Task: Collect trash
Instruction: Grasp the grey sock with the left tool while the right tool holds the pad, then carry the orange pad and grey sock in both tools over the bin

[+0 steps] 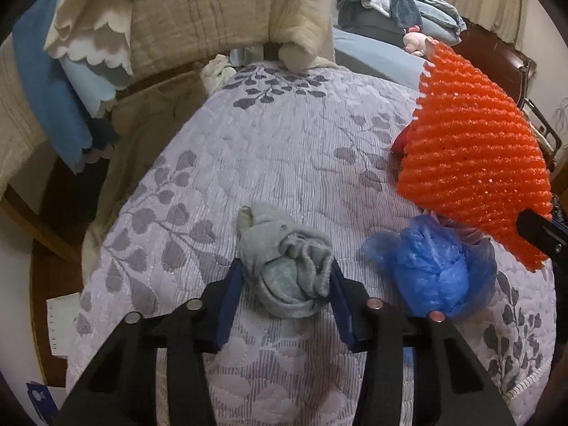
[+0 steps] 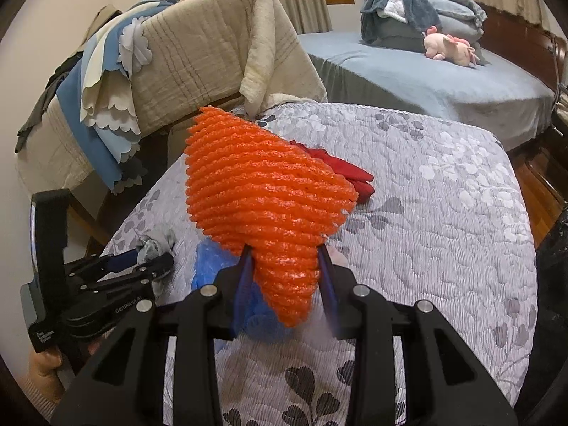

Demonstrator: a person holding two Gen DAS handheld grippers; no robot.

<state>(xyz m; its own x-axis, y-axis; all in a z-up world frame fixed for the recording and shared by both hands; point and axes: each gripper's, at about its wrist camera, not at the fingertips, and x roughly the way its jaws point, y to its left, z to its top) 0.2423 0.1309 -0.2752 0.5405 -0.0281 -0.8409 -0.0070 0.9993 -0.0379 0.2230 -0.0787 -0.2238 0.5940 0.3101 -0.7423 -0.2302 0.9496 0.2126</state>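
Note:
A grey balled sock (image 1: 284, 266) lies on the lilac leaf-print quilt (image 1: 284, 149). My left gripper (image 1: 285, 277) has its fingers on both sides of the sock and touching it. It also shows at the left of the right wrist view (image 2: 156, 252). My right gripper (image 2: 285, 259) is shut on an orange foam net (image 2: 262, 191) and holds it above the quilt; the net also shows in the left wrist view (image 1: 472, 156). A crumpled blue plastic bag (image 1: 433, 269) lies right of the sock, under the net. A red item (image 2: 337, 170) lies behind the net.
A chair draped with beige and blue blankets (image 2: 184, 60) stands at the quilt's far left. A blue bed (image 2: 426, 78) with folded clothes (image 2: 401, 7) and a pink plush toy (image 2: 451, 46) lies beyond. Papers (image 1: 60, 323) lie on the wooden floor to the left.

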